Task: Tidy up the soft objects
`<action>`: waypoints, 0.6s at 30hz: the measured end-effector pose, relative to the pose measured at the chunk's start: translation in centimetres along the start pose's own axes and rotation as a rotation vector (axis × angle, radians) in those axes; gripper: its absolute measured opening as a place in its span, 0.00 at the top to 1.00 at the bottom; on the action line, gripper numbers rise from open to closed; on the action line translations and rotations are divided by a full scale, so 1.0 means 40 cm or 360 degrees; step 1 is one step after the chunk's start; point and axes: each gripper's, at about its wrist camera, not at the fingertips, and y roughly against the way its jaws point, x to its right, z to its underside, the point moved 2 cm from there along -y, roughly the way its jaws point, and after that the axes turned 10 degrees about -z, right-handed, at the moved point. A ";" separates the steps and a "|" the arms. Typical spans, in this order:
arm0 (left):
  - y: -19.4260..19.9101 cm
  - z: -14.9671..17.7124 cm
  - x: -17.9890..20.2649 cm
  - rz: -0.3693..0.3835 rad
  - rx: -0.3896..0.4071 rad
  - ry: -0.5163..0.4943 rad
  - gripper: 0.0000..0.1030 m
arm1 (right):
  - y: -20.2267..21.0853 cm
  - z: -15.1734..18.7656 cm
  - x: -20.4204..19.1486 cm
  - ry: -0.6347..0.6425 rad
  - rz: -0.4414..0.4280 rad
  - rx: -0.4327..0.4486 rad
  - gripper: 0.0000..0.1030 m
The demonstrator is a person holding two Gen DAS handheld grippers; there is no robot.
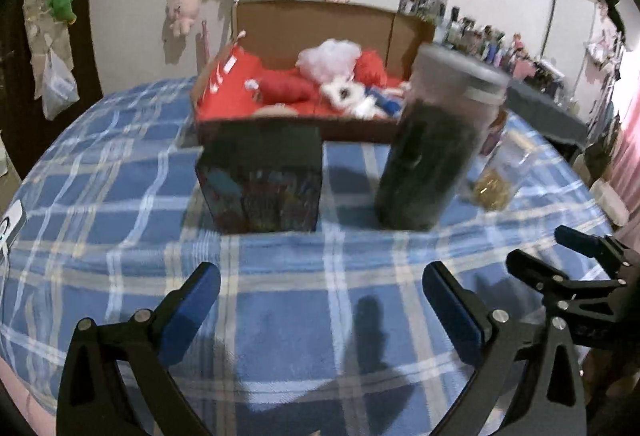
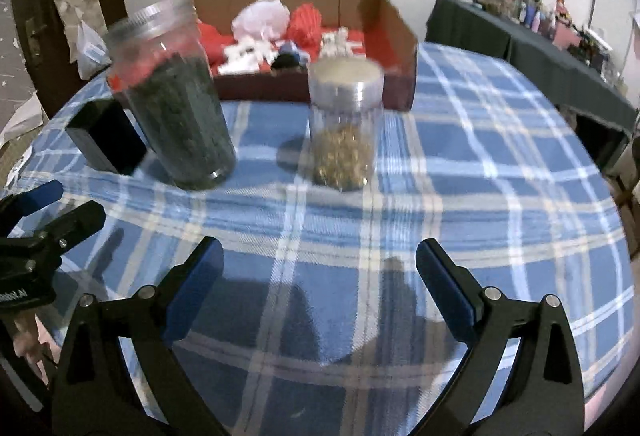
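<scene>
Several soft toys lie in an open cardboard box (image 1: 408,36) lined in red at the far side of the table: a white fluffy one (image 1: 328,56), a red plush (image 1: 284,90) and a white and blue plush (image 1: 360,98). The same box (image 2: 400,36) shows in the right wrist view. My left gripper (image 1: 320,284) hangs open over the blue checked cloth, nothing between its fingers. My right gripper (image 2: 320,256) is open and empty too, close beside the left. Each shows at the edge of the other's view: right gripper (image 1: 542,248), left gripper (image 2: 70,201).
Between the grippers and the cardboard box stand a dark printed box (image 1: 262,180), a tall jar of dark green stuff (image 1: 432,144) and a smaller jar with golden bits (image 2: 344,128). Plush toys hang on the wall behind. A dark table (image 2: 520,32) with small items is at the right.
</scene>
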 end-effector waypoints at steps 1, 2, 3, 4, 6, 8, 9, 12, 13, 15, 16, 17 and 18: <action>-0.011 0.007 0.004 -0.0030 -0.0006 -0.0014 0.00 | -0.007 0.005 0.002 -0.0002 0.0011 -0.0008 0.04; -0.018 0.013 0.007 -0.0049 -0.0014 -0.0024 0.00 | -0.014 0.011 0.001 -0.0001 0.0024 -0.0014 0.04; -0.024 0.015 0.010 -0.0064 -0.0024 -0.0028 0.00 | -0.021 0.014 0.001 -0.0001 0.0032 -0.0020 0.04; -0.034 0.020 0.013 -0.0088 -0.0050 -0.0032 0.00 | -0.027 0.017 0.001 -0.0005 0.0032 -0.0028 0.04; -0.045 0.030 0.015 -0.0106 -0.0089 -0.0037 0.00 | -0.037 0.024 0.002 -0.0012 0.0046 -0.0039 0.04; -0.056 0.040 0.017 -0.0128 -0.0115 -0.0041 0.00 | -0.037 0.026 0.003 -0.0001 0.0064 -0.0024 0.04; -0.052 0.039 0.018 -0.0137 -0.0100 -0.0046 0.00 | -0.037 0.027 0.004 -0.0011 0.0063 -0.0021 0.04; -0.052 0.041 0.023 -0.0164 -0.0101 -0.0060 0.00 | -0.036 0.030 0.005 -0.0021 0.0067 -0.0013 0.03; -0.052 0.041 0.022 -0.0166 -0.0099 -0.0051 0.00 | -0.035 0.029 0.003 -0.0021 0.0068 -0.0012 0.03; -0.054 0.038 0.021 -0.0165 -0.0106 -0.0038 0.00 | -0.036 0.028 0.004 -0.0023 0.0070 -0.0010 0.02; -0.055 0.037 0.019 -0.0164 -0.0109 -0.0031 0.00 | -0.035 0.029 0.004 -0.0024 0.0072 -0.0008 0.02; -0.056 0.035 0.018 -0.0164 -0.0110 -0.0025 0.00 | -0.035 0.029 0.004 -0.0026 0.0074 -0.0006 0.02; -0.057 0.034 0.017 -0.0165 -0.0110 -0.0019 0.00 | -0.035 0.030 0.004 -0.0029 0.0075 -0.0005 0.02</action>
